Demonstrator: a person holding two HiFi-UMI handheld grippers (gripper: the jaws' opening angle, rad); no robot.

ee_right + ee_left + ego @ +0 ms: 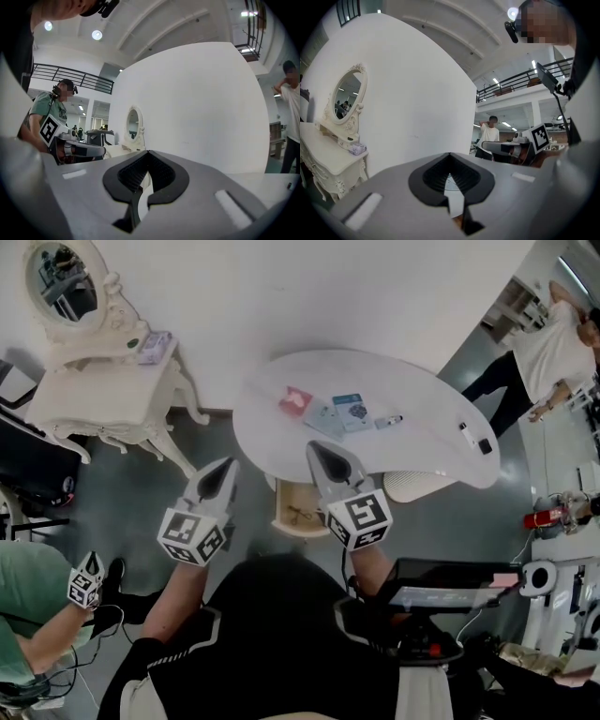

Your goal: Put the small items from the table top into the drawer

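While held level, left tongs and right tongs look closed, empty.

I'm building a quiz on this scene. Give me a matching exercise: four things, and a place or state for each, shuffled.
1 red packet
2 drawer
3 oval mirror
4 right claw

A open, below the round table
B shut, empty
C on the table top
D on the dresser, far left

Pairs: 1-C, 2-A, 3-D, 4-B
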